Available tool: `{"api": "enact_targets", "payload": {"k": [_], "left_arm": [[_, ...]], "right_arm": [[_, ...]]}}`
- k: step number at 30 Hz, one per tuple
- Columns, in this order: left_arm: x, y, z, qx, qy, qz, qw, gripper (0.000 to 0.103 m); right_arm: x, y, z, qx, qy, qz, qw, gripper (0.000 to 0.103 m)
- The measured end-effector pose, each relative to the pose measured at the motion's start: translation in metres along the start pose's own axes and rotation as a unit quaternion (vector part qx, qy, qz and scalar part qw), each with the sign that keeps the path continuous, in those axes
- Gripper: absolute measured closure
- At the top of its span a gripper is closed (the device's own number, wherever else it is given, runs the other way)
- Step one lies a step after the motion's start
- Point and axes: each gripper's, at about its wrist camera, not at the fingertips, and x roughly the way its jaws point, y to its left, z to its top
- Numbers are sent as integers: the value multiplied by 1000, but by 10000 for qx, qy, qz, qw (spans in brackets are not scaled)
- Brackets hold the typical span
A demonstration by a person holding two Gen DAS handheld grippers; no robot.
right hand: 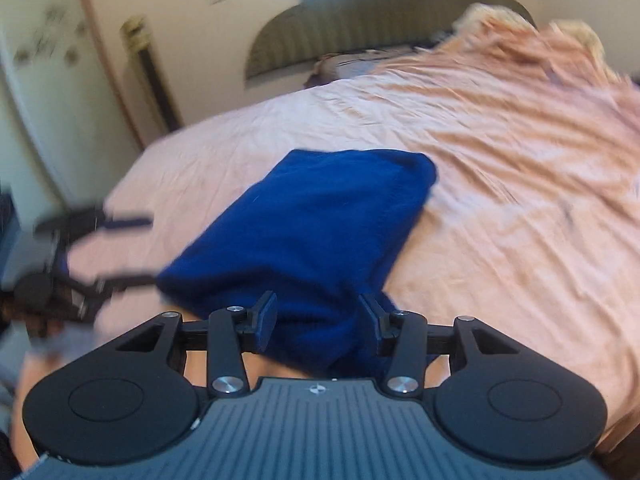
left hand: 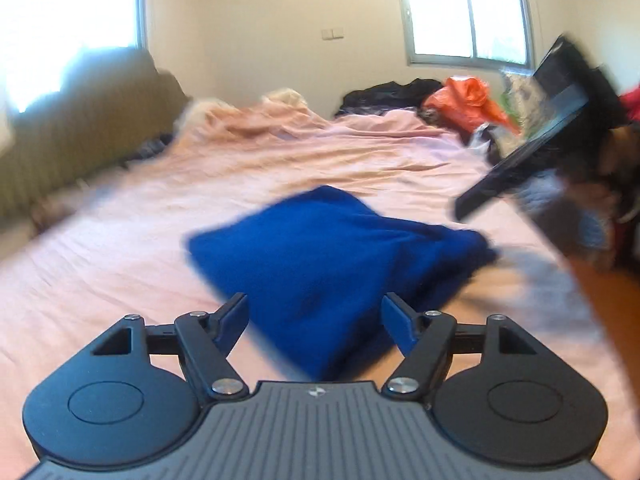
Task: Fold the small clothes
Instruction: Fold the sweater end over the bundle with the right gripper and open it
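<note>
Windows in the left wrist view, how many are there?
2: one window at the upper left above the headboard, another window at the upper right.

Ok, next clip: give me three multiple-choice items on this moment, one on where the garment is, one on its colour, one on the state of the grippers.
1. Where does the garment lie?
A. on the pink sheet
B. on the floor
C. on the window sill

2. What colour is the garment?
A. red
B. dark blue
C. white

3. How do the left hand-held gripper and the right hand-held gripper stand?
A. both shut on the garment
B. left shut, right open
C. both open

Answers:
1 A, the cloth rests flat on the sheet in both views.
2 B, it shows deep blue against the pink in both views.
3 C, each pair of fingers stands well apart, with the garment's near edge seen between them and no cloth pinched.
</note>
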Motion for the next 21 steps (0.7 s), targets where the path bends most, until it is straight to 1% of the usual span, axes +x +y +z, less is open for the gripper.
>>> {"api": "enact_targets", "payload": {"k": [1,2,4,5,7,8,9,10,13,16,17,18,19,20,21], "left_arm": [[0,-7,-1,390,32,77,9992,30],[1,-13,-1,781,72,65,9969,30],[7,-30,-2,1442,157,21,9894,30],[13,-39,-4,1710,176,-7,9851,29],[26,-50,-7,1997,264,26,9795,30],[34,-52,-8,2039,354,23,9784,30],[39,-52,-8,1997,429,50,9789,33],[43,-51,-7,1908,496,65,9803,37],[44,-45,-4,1674,541,104,9843,37],[41,-46,-2,1734,459,102,9837,38],[43,-47,-2,1783,466,116,9828,42],[46,-49,-3,1817,468,134,9822,61],[50,-50,-4,1819,466,145,9821,76],[53,-51,-3,1796,439,169,9826,78],[55,-52,-4,1780,410,186,9830,84]], "right_arm": [[2,14,-3,-405,85,-118,9991,54],[5,27,-7,-789,171,-241,9964,59],[16,45,-15,-1420,425,-438,9880,62],[21,51,-17,-1596,503,-533,9845,64],[30,54,-18,-1752,620,-667,9803,75],[32,53,-16,-1726,643,-726,9802,82],[33,54,-14,-1692,667,-725,9807,83],[32,55,-13,-1725,674,-732,9800,83],[29,55,-12,-1901,634,-839,9761,83],[32,53,-16,-2131,608,-1062,9693,83],[39,51,-17,-2230,657,-1123,9661,82],[43,53,-20,-2316,692,-1159,9634,80],[46,54,-22,-2412,705,-1187,9606,78],[49,57,-23,-2551,747,-1220,9563,80],[50,59,-22,-2650,798,-1223,9531,87]]}}
